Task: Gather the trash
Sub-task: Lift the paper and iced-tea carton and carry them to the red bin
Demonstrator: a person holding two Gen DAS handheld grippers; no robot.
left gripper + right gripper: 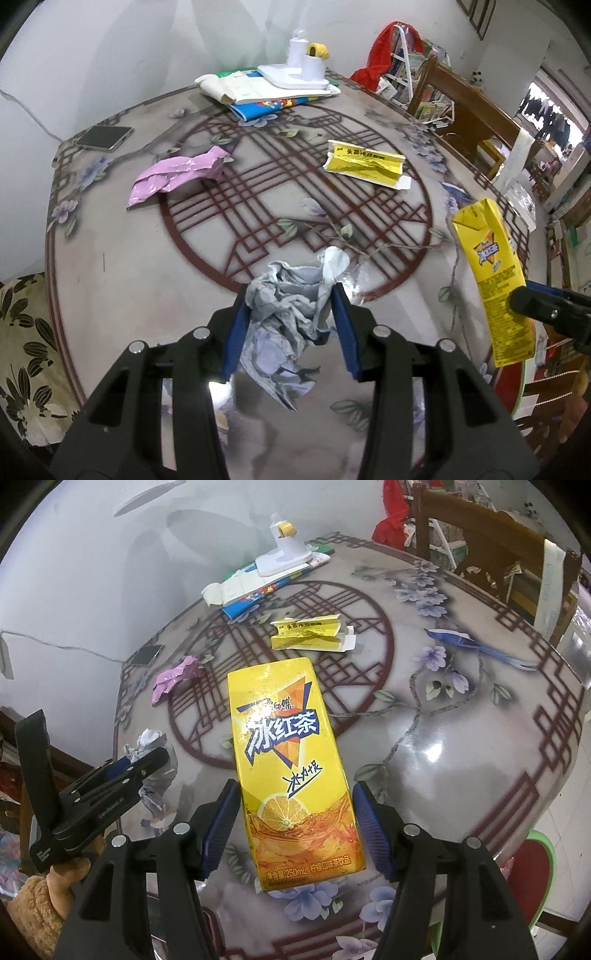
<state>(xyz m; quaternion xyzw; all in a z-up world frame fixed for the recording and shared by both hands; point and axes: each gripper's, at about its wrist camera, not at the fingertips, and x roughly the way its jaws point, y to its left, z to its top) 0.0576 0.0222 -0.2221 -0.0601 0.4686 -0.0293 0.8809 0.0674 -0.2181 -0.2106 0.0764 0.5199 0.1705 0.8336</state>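
Fingers of the left gripper [288, 325] are pinching a crumpled paper wad [291, 314] just above the table [122, 280]; it is looking light and soft, so a squeeze through its bulk is holding. The right gripper [297, 830] is clamping a yellow tea carton [291, 768] low on its stiff sides, likely empty and crushable.

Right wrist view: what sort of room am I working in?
Probably a home dining room: a round floral-patterned table, a brown wooden chair beside it, and a stack of books and papers on top.
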